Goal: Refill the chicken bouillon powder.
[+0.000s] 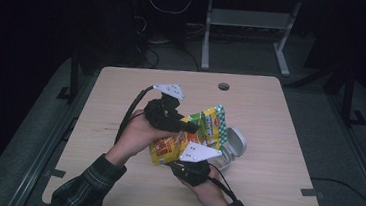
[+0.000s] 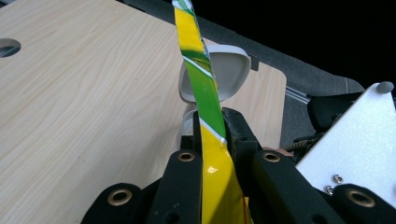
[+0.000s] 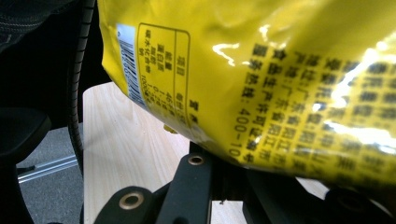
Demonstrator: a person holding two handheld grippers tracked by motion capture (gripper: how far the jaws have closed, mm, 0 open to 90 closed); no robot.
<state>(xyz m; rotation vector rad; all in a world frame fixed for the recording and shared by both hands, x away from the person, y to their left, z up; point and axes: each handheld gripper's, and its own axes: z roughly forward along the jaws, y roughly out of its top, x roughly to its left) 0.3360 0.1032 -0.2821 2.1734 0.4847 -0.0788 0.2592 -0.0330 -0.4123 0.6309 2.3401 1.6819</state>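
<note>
A yellow and green snack bag (image 1: 196,134) is held above the table between both grippers. My left gripper (image 1: 190,126) is shut on its upper edge; in the left gripper view the jaws pinch the thin bag (image 2: 205,88) edge-on at my left gripper (image 2: 213,137). My right gripper (image 1: 186,159) is at the bag's lower end from below, shut on it. In the right gripper view the bag's printed yellow back (image 3: 261,70) drapes over my right gripper (image 3: 224,163) and hides one jaw. A small white container (image 1: 226,159) with its lid (image 1: 237,142) open sits under the bag.
The light wooden table (image 1: 278,141) has a round cable hole (image 1: 223,86) at its far side. The container's open lid (image 2: 231,70) stands behind the bag in the left gripper view. Dark floor and a table frame (image 1: 207,35) lie beyond.
</note>
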